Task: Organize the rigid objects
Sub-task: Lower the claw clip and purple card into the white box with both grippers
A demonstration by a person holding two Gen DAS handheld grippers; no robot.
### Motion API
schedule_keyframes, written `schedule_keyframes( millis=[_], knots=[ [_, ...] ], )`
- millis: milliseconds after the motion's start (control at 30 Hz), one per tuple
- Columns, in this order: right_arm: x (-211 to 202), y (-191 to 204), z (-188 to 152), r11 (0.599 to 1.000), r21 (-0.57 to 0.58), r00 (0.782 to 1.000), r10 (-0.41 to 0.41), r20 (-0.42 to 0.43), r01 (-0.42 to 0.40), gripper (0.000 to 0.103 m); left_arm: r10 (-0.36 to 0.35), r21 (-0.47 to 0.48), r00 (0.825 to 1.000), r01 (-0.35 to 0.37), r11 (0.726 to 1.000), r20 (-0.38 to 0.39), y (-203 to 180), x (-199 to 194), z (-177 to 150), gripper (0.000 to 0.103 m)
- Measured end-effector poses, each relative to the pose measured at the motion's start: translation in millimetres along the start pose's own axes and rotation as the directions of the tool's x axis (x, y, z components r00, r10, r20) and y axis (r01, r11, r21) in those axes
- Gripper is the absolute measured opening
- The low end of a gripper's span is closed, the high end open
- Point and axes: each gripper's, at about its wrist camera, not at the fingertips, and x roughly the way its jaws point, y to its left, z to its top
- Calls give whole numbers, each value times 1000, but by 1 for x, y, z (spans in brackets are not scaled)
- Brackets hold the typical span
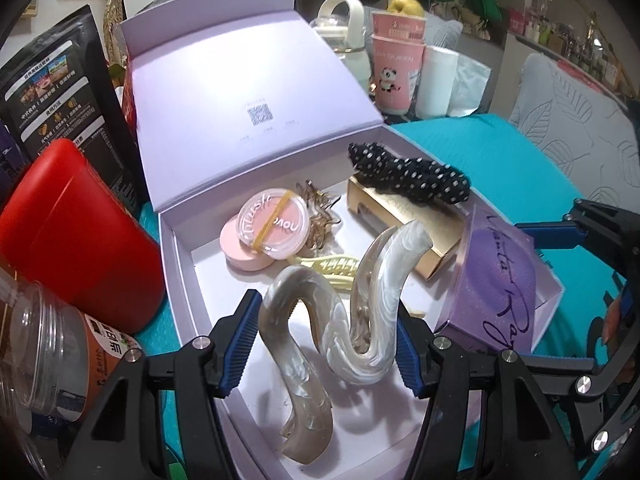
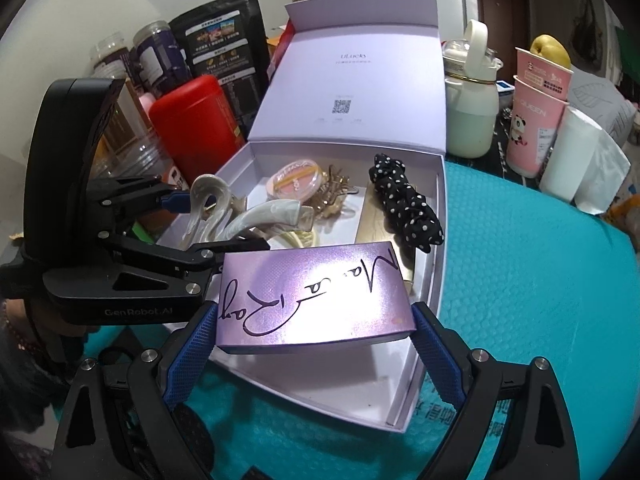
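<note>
Over the open lavender gift box (image 1: 176, 264), both grippers are hanging with something pinched between their blue pads. The left gripper (image 1: 326, 344) is clamping a pearly, wavy hair claw (image 1: 352, 312) across its width, holding it above the near left part of the box's white floor. The right gripper (image 2: 314, 328) is gripping a purple box with a black handwritten signature (image 2: 312, 300) by its two short ends, its fingers closed against it; that box is tilting over the near right corner of the gift box, partly past the wall.

Inside the gift box, a pink blush compact with a clear lid and a yellow rubber band (image 1: 268, 224) is lying toward the far left corner, with a heap of small gold hair clips (image 1: 320, 216) just beside it. A pale yellow hair clip (image 1: 328, 266) is lying near the middle of the floor, partly behind the hair claw. A flat gold box (image 1: 404, 220) is resting along the right wall, and a black scrunchie with white dots (image 1: 404, 174) is lying on top of it, toward the far right corner. The gift box's lid (image 1: 248, 112) is standing open at the far edge.

The gift box is sitting on a teal mat (image 2: 520, 280). A red canister (image 1: 76, 224) is standing just beside its left wall, and stacked pink paper cups (image 1: 396, 68) are standing beyond its far right corner.
</note>
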Motion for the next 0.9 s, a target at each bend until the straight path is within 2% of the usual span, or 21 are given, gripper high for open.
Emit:
schedule_keyframes(
  millis=[167,433,733,900],
  knots=[
    [9,4,0,999,-38,999,-34,-17,34,94,17,-20,999,-18,1000,-41,6,13,-1,61],
    [21,4,5,999,-34,997,-39,-63,36,94,38,-52,994,-44,998,-105,16,29,0,61],
    [25,12,7,994,-81,992,-81,-101,72,94,68,-37,982,-76,996,-176,13,36,5,61],
    [31,15,9,991,-103,987,-99,-126,86,94,74,-41,979,-83,996,-189,12,35,6,61]
  ],
)
